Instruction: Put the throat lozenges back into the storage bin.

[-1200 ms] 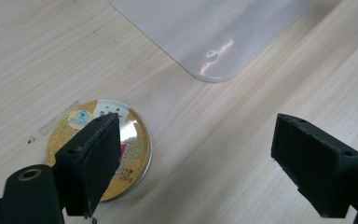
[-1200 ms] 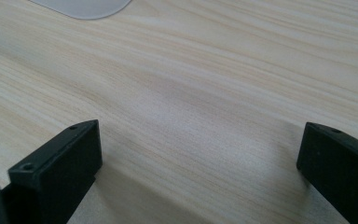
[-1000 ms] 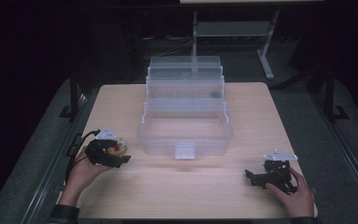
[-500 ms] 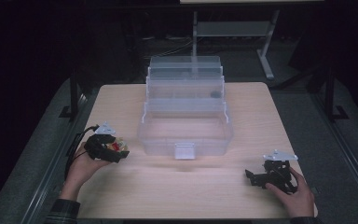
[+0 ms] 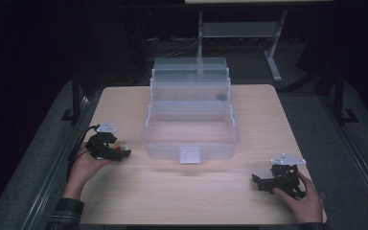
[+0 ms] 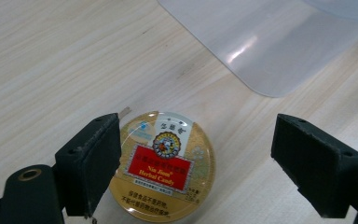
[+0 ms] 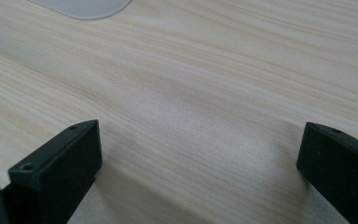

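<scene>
A round gold candy tin [image 6: 163,165] with a red label lies flat on the wooden table. My left gripper [image 6: 196,163] is open above it; the left jaw overlaps the tin's edge and the right jaw stands well off to its side. In the high view the tin [image 5: 120,146] peeks out by my left gripper [image 5: 117,153] at the table's left edge. A clear plastic tiered box [image 5: 190,120] stands open mid-table. My right gripper [image 5: 261,183] rests open near the front right corner, with bare wood between its jaws [image 7: 196,158].
The box's lowest tray [image 5: 190,136] has a front latch tab [image 5: 189,155]. A corner of clear plastic [image 6: 270,42] lies just beyond the tin. The table's edges are close behind both hands. A metal stand [image 5: 239,33] stands beyond the table.
My left gripper has shifted slightly back and left over the tin. The right gripper has stayed put.
</scene>
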